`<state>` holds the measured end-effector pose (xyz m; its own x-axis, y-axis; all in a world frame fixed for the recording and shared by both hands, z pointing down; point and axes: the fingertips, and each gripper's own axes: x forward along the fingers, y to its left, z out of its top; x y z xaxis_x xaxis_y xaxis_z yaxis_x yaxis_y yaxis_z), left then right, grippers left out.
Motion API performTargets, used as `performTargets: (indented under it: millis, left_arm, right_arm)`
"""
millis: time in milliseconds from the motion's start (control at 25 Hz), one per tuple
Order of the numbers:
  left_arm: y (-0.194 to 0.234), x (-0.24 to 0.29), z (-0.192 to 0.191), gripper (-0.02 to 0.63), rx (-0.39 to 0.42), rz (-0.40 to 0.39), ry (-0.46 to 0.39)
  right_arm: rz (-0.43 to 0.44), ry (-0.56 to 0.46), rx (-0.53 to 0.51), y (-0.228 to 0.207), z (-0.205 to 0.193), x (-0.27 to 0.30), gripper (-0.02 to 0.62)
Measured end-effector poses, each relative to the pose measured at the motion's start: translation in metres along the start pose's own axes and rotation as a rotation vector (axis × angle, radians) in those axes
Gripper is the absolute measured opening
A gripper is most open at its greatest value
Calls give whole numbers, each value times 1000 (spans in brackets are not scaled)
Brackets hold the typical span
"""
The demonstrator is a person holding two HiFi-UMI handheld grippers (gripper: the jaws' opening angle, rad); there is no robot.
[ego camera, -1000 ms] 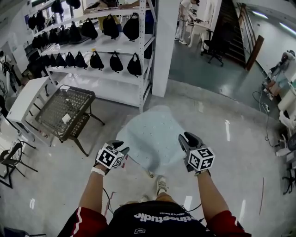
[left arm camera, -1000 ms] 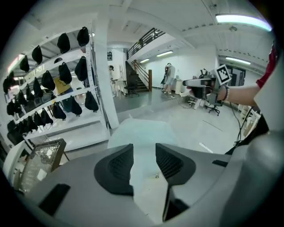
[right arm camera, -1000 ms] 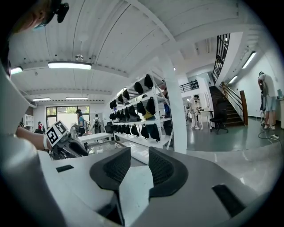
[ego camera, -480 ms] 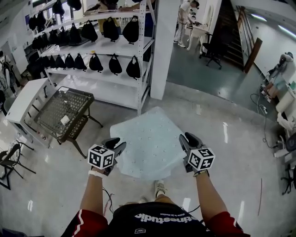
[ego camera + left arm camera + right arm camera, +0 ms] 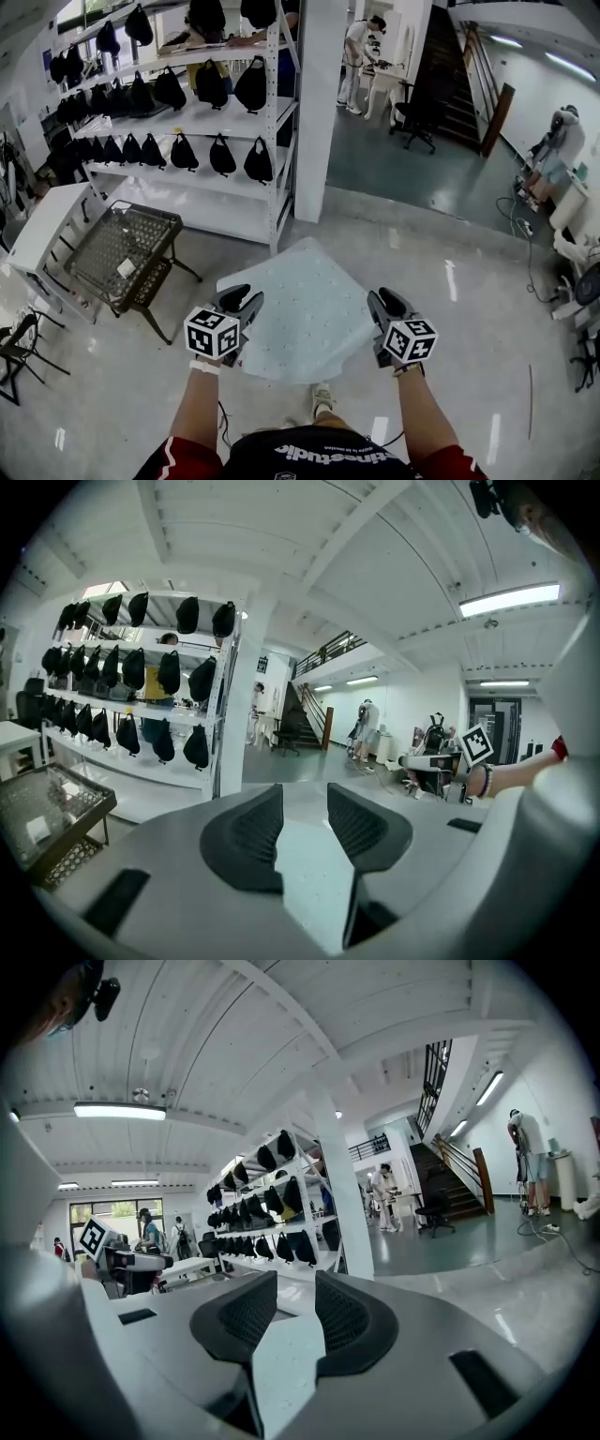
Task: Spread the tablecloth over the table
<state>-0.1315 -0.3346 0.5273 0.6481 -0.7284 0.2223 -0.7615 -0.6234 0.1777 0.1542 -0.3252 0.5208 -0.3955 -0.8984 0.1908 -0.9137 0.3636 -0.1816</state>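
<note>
gripping the near edge of the tablecloth (image 5: 305, 309), both claws are being shown closed down on fabric. in the left gripper view a pale strip of cloth is being pinched between the ribbed pads of the left gripper (image 5: 302, 822). in the right gripper view the same hold is being shown for the right gripper (image 5: 292, 1309). neither set of jaws is fully together, as each is being stopped by the cloth.

from the head view, the sheet is being carried in the air straight ahead of the claws and fanning away from them. its held edge is running crosswise from the left gripper (image 5: 242, 300) to the right gripper (image 5: 384, 300), and its far end is narrowing to a corner well beyond both. the two claws are being held level and about equally close to the sheet, one at each near corner.

no table is being seen; whatever stands below is being hidden by the cloth. a mesh stand (image 5: 122, 248) is being noted well off to the left of the left gripper.

it is being judged that the coming move depends on both corners being lowered together, since an uneven descent is likely to skew the sheet.
</note>
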Motion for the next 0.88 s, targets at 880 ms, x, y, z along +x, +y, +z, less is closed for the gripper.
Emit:
performTargets:
  millis: [880]
  left_arm:
    - [-37, -32, 106, 17, -77, 41, -268]
  right_arm:
    - [0, -156, -51, 58, 96, -21, 60]
